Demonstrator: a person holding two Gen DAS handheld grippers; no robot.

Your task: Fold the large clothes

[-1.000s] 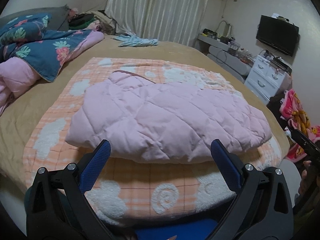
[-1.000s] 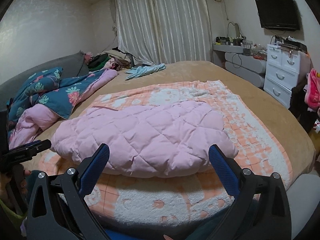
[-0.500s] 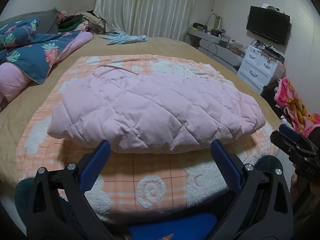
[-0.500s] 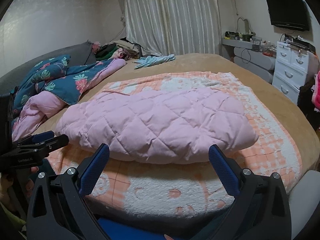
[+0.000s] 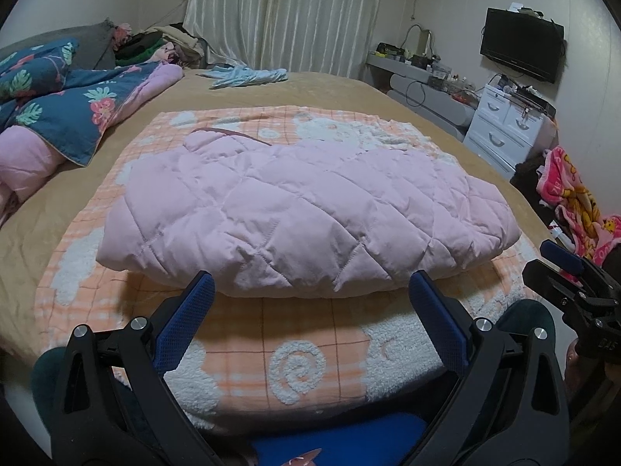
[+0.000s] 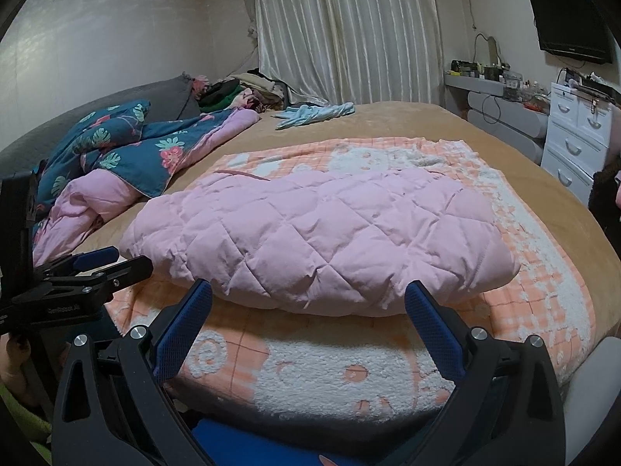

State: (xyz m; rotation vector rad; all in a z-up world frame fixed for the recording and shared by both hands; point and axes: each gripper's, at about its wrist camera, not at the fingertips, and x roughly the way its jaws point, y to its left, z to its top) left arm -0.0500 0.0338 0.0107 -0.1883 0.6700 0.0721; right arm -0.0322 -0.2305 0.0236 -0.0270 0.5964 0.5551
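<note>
A pink quilted jacket (image 5: 302,209) lies folded into a long puffy bundle on an orange and white blanket (image 5: 295,361) spread over the bed; it also shows in the right wrist view (image 6: 326,240). My left gripper (image 5: 310,291) is open and empty, just short of the jacket's near edge. My right gripper (image 6: 308,299) is open and empty, also just in front of the near edge. The right gripper shows at the right rim of the left wrist view (image 5: 570,279). The left gripper shows at the left rim of the right wrist view (image 6: 97,268).
A blue floral duvet with pink lining (image 5: 66,116) is heaped at the bed's left. A light blue garment (image 5: 244,75) lies at the far end. White drawers (image 5: 508,128) and a wall television (image 5: 522,50) stand to the right. A pink cartoon cloth (image 5: 574,202) hangs by the bed's right side.
Both grippers have moved closer to the jacket's near edge, and each has come further into the other's view. The jacket has not moved.
</note>
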